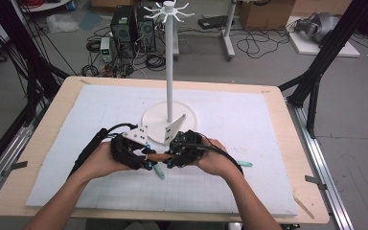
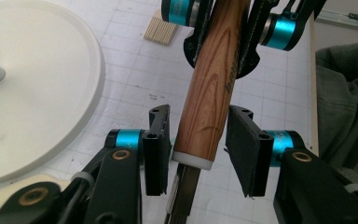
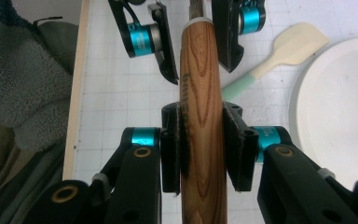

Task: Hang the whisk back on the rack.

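A utensil's wooden handle (image 1: 160, 156) is held level between my two grippers, which face each other low over the mat in front of the white stand. My right gripper (image 3: 200, 109) is shut on the wooden handle (image 3: 203, 140), its pads pressed on both sides. My left gripper (image 2: 199, 114) straddles the handle (image 2: 209, 93) near its white collar. There its jaws stand slightly wider than the wood, with a thin gap at one pad. A dark metal part (image 2: 182, 196) runs on from the collar toward the left gripper's body.
The white stand's round base (image 1: 158, 120) and tall pole (image 1: 169, 72) rise just behind the grippers. A cream spatula with a teal handle (image 3: 291, 46) lies on the gridded mat (image 1: 249, 143). A small ribbed wooden piece (image 2: 161, 31) lies nearby.
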### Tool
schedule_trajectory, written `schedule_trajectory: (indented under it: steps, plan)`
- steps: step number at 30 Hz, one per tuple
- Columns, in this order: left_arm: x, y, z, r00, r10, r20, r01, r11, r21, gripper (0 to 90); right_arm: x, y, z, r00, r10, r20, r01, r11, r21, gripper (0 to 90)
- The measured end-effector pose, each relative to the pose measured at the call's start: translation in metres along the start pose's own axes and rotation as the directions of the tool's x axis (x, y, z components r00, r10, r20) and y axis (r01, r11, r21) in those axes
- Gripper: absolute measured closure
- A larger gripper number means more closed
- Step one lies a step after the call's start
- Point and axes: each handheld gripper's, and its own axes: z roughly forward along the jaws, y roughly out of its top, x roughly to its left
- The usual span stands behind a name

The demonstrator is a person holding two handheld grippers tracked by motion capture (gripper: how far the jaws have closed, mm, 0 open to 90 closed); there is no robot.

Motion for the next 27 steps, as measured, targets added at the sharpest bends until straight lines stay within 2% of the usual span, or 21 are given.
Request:
schedule_trajectory:
  steps: [7, 11, 13, 16, 20, 23, 24, 27]
  plan:
    - [0.001, -0.001, 0.001, 1.0000, 0.007, 0.004, -0.007, 1.0000, 0.001, 65.7, -0.001, 0.003, 0.001, 0.9999, -0.011, -0.001, 0.011, 1.000, -0.002, 70.4]
    - [0.001, -0.001, 0.001, 0.9996, 0.025, 0.013, -0.025, 0.9996, 0.013, 67.6, -0.002, 0.003, 0.001, 0.9998, -0.019, -0.010, 0.019, 1.000, -0.004, 69.8]
    - [0.000, -0.001, 0.001, 0.9994, 0.034, 0.008, -0.034, 0.9994, 0.011, 68.5, -0.003, 0.003, 0.000, 0.9999, -0.004, -0.016, 0.003, 1.000, -0.014, 68.9]
    - [-0.001, -0.001, 0.001, 0.9986, 0.052, 0.008, -0.052, 0.9985, 0.014, 70.6, -0.006, 0.002, -0.004, 0.9993, 0.021, -0.032, -0.023, 0.998, -0.062, 68.1]
    - [-0.001, -0.001, 0.001, 0.9987, 0.051, 0.005, -0.051, 0.9987, 0.007, 71.1, -0.007, 0.000, -0.006, 0.9988, 0.038, -0.032, -0.040, 0.997, -0.073, 66.3]
    - [0.000, -0.002, -0.002, 0.9989, 0.047, -0.006, -0.047, 0.9989, 0.000, 71.3, -0.008, -0.002, -0.006, 0.9987, 0.049, -0.014, -0.050, 0.996, -0.070, 62.2]
    - [0.000, -0.002, -0.005, 0.9989, 0.046, -0.006, -0.046, 0.9989, -0.007, 71.4, -0.008, -0.004, -0.006, 0.9980, 0.063, -0.010, -0.063, 0.995, -0.075, 59.0]
    - [0.001, -0.002, -0.010, 0.9991, 0.037, -0.019, -0.037, 0.9989, -0.029, 71.4, -0.011, -0.012, -0.009, 0.9936, 0.110, -0.024, -0.113, 0.986, -0.127, 56.7]
